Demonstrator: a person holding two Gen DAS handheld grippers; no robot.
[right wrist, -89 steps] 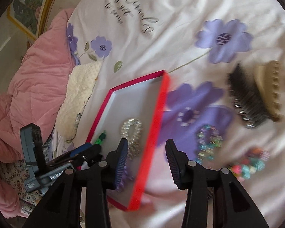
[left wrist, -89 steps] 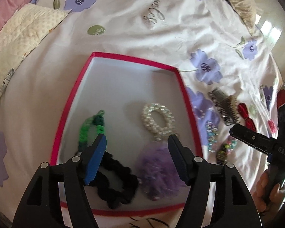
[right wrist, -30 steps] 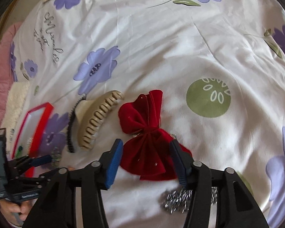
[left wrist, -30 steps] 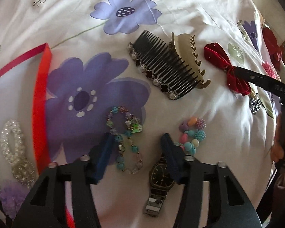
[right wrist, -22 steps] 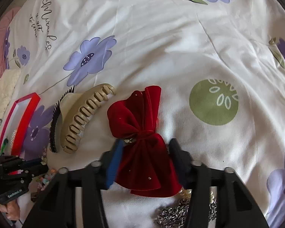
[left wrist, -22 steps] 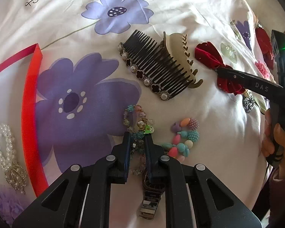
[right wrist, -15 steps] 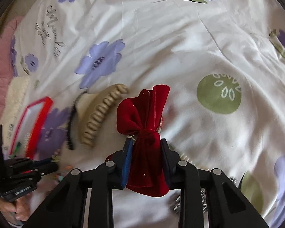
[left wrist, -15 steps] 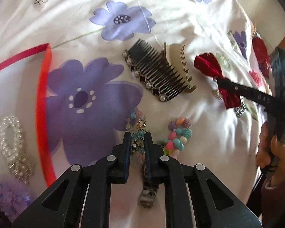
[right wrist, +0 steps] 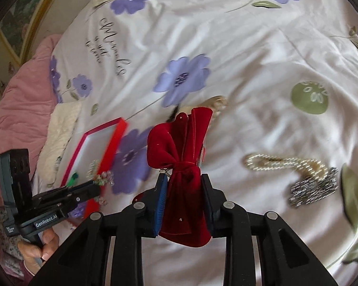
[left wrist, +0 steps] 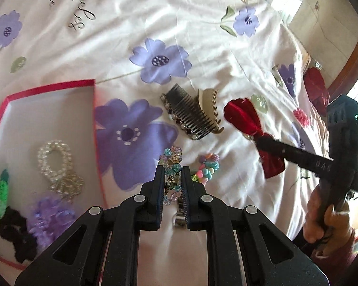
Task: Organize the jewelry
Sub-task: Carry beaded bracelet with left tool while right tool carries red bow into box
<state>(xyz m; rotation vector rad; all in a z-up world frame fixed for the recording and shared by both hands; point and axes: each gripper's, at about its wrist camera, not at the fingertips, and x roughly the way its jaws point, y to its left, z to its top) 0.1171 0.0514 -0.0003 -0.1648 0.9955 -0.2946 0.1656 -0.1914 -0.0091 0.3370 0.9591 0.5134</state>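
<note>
My left gripper [left wrist: 171, 174] is shut on a clear multicolour bead bracelet [left wrist: 171, 157] and holds it above the bedsheet; it also shows in the right wrist view [right wrist: 96, 188]. My right gripper [right wrist: 183, 186] is shut on a red velvet bow [right wrist: 181, 143], lifted off the sheet; the bow also shows in the left wrist view [left wrist: 245, 119]. The red-rimmed box [left wrist: 93, 109] lies at the left and holds a pearl bracelet [left wrist: 55, 159], a purple scrunchie [left wrist: 50, 217], a black scrunchie [left wrist: 16, 226] and a green band [left wrist: 0, 190].
On the flowered sheet lie a black comb [left wrist: 188, 114], a beige claw clip [left wrist: 210, 107], a pastel bead bracelet [left wrist: 207, 166] and a watch [left wrist: 179, 217]. A pearl strand [right wrist: 284, 164] and silver chain [right wrist: 312, 190] lie right. A pink quilt [right wrist: 16, 109] is at the left.
Both grippers closed on their items, the left on the bead bracelet and the right on the red bow, and lifted them off the sheet. The box has come back into the left view.
</note>
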